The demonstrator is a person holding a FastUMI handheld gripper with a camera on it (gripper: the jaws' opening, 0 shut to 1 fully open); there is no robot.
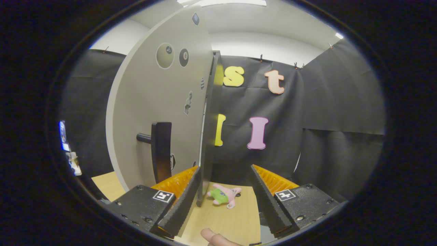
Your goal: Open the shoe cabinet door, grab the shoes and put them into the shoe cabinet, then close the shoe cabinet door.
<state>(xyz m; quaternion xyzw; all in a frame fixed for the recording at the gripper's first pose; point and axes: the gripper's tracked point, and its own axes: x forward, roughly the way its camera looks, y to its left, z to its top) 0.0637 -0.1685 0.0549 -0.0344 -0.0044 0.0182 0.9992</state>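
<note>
Fingers (223,191) spread wide, cabinet door (160,109) edge and plush toy (223,195) between them.

Markings on shoe cabinet door (146,112) and gripper (225,167): little legible.
Landmark: door handle (161,150). Well above it, a black ball sticker (183,57) bears what looks like an 8. The round sticker (165,55) beside that, the diamond sticker (195,18) higher up and the checkered sticker (202,83) are too small to read. Below the handle, each of the gripper's spread fingers carries a square black-and-white code marker (163,196), without words; the door's edge stands between the fingers.
</note>
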